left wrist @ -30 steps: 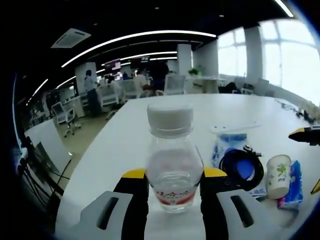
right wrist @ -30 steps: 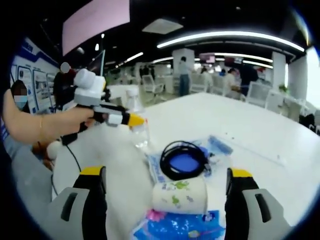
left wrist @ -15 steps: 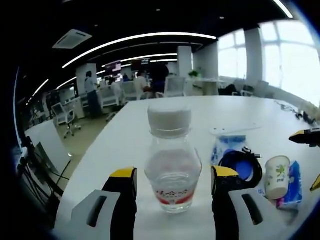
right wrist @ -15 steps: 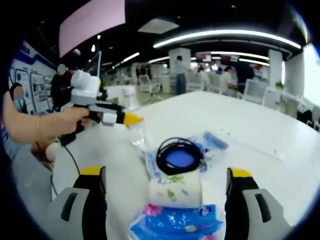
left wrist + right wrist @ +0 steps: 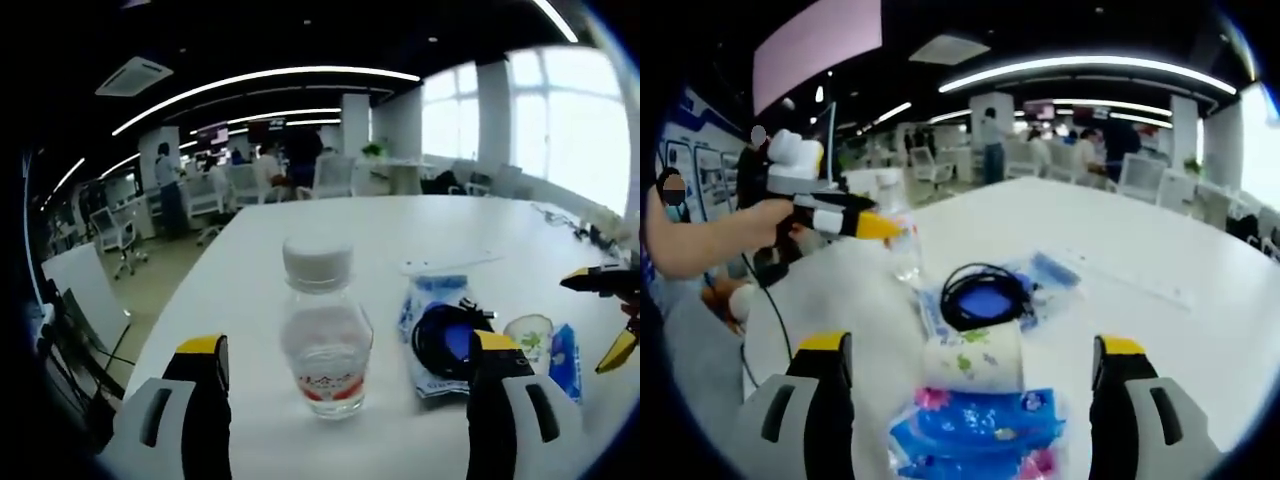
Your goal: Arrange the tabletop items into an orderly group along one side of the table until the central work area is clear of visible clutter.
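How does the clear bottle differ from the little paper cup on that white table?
The bottle is clear plastic with a white cap; the paper cup is white with a green print. The bottle stands upright; the cup lies on its side. The bottle stands apart; the cup lies between a blue packet and a black cable coil. Both rest on the table.
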A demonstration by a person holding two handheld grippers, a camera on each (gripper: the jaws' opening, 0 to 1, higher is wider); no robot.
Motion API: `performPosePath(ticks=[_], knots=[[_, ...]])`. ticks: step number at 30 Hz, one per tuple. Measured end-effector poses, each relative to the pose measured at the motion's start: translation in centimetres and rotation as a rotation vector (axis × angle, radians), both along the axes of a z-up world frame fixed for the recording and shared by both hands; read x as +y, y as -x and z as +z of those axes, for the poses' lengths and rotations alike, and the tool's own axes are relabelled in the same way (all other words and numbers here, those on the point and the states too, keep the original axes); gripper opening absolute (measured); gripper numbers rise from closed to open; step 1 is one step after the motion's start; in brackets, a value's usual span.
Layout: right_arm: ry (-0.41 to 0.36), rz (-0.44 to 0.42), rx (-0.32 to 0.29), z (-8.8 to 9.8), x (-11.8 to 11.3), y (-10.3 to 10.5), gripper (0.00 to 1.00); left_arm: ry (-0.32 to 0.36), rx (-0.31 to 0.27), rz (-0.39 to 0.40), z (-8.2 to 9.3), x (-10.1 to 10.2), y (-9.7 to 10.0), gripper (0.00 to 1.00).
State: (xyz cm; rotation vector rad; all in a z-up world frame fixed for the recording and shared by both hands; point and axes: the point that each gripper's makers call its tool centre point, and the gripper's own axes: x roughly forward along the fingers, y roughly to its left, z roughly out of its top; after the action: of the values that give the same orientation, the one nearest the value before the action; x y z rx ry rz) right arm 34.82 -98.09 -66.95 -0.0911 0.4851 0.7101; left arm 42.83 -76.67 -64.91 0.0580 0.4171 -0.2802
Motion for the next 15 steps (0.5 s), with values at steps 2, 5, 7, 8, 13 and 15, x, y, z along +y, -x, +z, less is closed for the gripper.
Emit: performPosePath(ticks=[2,5,7,8,13,15], knots=[[0.001,-0.001,0.0,0.1,-0.2,0.2,0.98,0.005,0.003,-0.007,0.3,-0.2,0.4,0.99],[0.004,-0.004,0.004,0.1,-0.5,0.5,0.98,0.002,-0.009,-0.018,0.8,-0.5,1.1,0.99],[0.004,-0.003,0.006,0.1,-0.7,0.7,0.98,-0.002,-0.009,-0.029,1.0,-0.7,1.5,0.99],[0.007,-0.002,0.005,0.2,-0.8,1.0,0.98,-0.004,-0.002,-0.033,1.2,-0.9,1.9,0.99],[0.006,-0.001,0.007,0.2,-1.3,1.7,0.97,0.001,-0.009,-0.05,2.3,-1.5,3.4,0.99],[0.001,-0.004,0.012,0.1,-1.8,1.9,0.96,0.011,-0.014,-0.06,2.6,-1.9,3.9,0.99]])
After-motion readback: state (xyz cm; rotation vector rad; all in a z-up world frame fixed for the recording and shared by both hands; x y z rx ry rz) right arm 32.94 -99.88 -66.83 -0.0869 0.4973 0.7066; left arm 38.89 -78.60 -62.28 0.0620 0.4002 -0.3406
